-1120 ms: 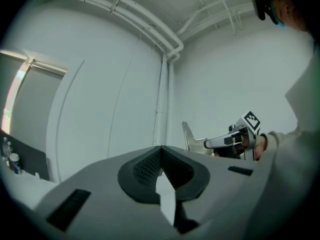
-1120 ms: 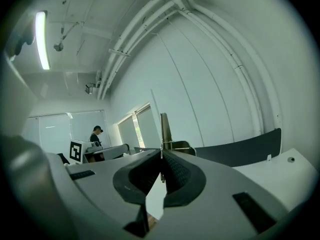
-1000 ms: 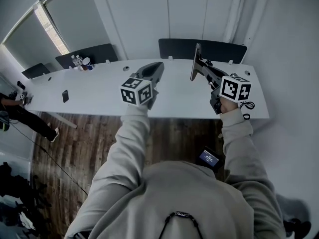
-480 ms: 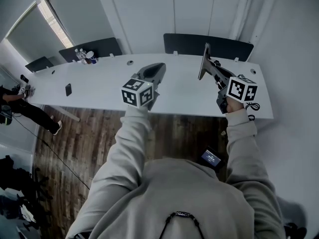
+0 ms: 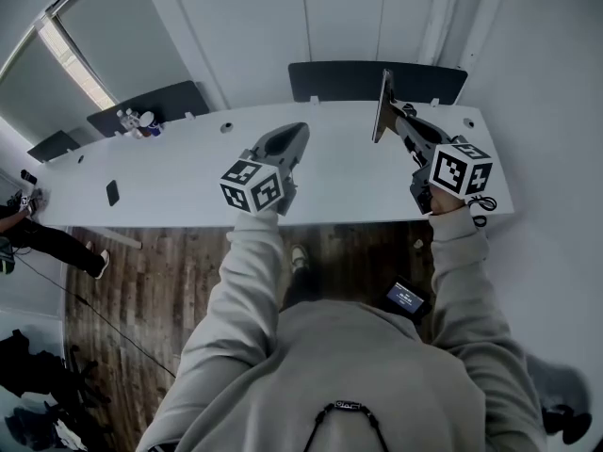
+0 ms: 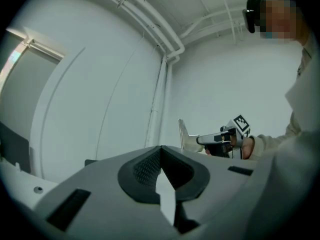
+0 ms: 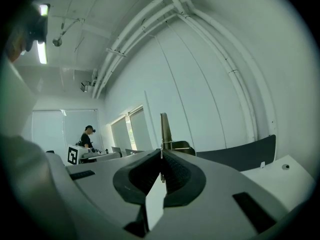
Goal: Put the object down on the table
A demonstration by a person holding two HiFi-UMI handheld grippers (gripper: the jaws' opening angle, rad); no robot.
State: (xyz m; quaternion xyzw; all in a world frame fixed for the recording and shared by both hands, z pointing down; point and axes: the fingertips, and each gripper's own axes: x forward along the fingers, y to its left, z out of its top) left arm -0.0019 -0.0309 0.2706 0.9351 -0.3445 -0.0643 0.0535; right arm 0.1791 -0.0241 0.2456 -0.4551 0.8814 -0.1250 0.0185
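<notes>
Right tongs (image 5: pixel 393 123) clenched on thin plate (image 5: pixel 382 102). Plate upright, seen edge-on, over far right part of surface (image 5: pixel 188 172). Contact of plate's lower edge with surface: cannot tell. Left tongs (image 5: pixel 299 132) clenched, nothing between them, over middle of surface, well apart from plate. Both tongs point toward far edge of surface. Phone (image 5: pixel 112 192) flat on left part of surface. Bottles (image 5: pixel 137 121) at far left edge of surface.

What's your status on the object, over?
Left gripper shut, empty. Right gripper shut on thin flat panel, upright over white table, not yet released. Phone and bottles far left, well away.
</notes>
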